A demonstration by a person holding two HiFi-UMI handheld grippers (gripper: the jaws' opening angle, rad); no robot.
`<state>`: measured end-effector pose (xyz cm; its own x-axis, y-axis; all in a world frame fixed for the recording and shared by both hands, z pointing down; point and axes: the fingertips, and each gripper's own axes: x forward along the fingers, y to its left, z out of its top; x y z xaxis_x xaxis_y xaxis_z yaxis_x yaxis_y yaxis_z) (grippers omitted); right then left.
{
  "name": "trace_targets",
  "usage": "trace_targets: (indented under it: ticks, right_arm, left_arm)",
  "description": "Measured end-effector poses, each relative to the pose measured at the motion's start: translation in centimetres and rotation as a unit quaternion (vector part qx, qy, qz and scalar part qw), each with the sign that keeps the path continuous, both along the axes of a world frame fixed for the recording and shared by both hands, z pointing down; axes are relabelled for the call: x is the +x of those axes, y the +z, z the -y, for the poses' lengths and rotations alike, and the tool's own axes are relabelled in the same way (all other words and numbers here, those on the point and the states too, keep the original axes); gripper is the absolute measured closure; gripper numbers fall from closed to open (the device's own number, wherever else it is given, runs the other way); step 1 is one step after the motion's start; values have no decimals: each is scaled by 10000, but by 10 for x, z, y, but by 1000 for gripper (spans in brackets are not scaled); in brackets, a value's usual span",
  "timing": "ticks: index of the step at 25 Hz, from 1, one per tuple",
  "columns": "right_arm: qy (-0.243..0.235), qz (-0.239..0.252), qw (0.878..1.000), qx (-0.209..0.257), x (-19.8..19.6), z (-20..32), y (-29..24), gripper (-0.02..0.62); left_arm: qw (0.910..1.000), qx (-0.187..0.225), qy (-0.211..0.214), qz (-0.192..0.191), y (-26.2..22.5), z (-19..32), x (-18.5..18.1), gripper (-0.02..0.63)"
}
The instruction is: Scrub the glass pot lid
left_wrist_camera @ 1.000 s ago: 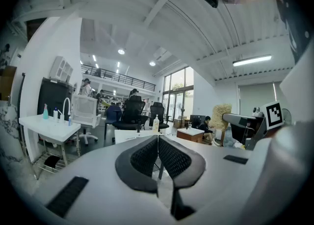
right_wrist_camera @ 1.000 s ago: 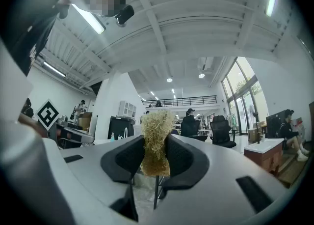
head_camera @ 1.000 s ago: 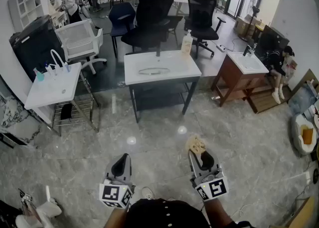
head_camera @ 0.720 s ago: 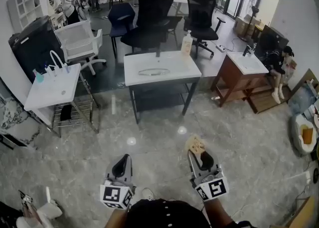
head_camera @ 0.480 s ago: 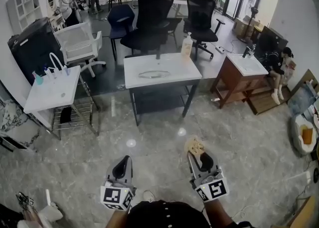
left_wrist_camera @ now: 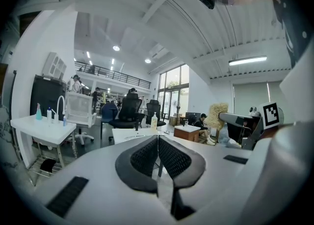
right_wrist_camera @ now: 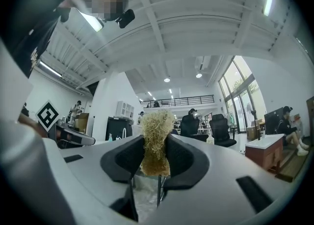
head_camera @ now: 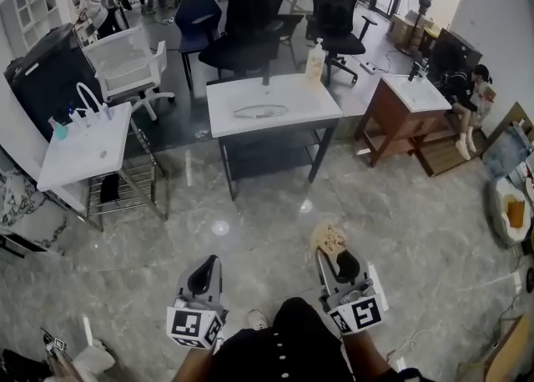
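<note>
The glass pot lid (head_camera: 259,111) lies on the white sink table (head_camera: 313,108) a few steps ahead of me. A soap bottle (head_camera: 314,62) stands at the table's back right corner. My left gripper (head_camera: 206,266) is held low over the floor, shut with nothing in it; its pads (left_wrist_camera: 147,154) meet in the left gripper view. My right gripper (head_camera: 331,252) is shut on a tan fibrous scrubber (head_camera: 327,238), which sticks out past the jaws (right_wrist_camera: 156,140). The scrubber (left_wrist_camera: 217,114) also shows in the left gripper view. Both grippers are well short of the table.
A white sink stand (head_camera: 77,158) with a tap is at the left and a wooden sink cabinet (head_camera: 399,126) at the right. Office chairs (head_camera: 250,17) stand behind the table. A person (head_camera: 465,97) sits at the far right. Marble floor (head_camera: 267,222) lies between me and the table.
I have moved a little toward the white sink table, which now looks slightly larger. Both grippers came forward with me and keep their states.
</note>
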<state>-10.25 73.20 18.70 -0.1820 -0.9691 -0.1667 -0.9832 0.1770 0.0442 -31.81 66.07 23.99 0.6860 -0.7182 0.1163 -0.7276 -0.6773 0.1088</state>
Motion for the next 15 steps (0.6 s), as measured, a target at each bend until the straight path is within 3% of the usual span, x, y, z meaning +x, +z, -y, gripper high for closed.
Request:
trace_targets:
  ticks: [15]
  right_arm:
    - [-30, 28, 10000, -33, 15, 60, 6, 453]
  left_arm:
    - [10000, -81, -49, 30, 8, 55, 13, 578]
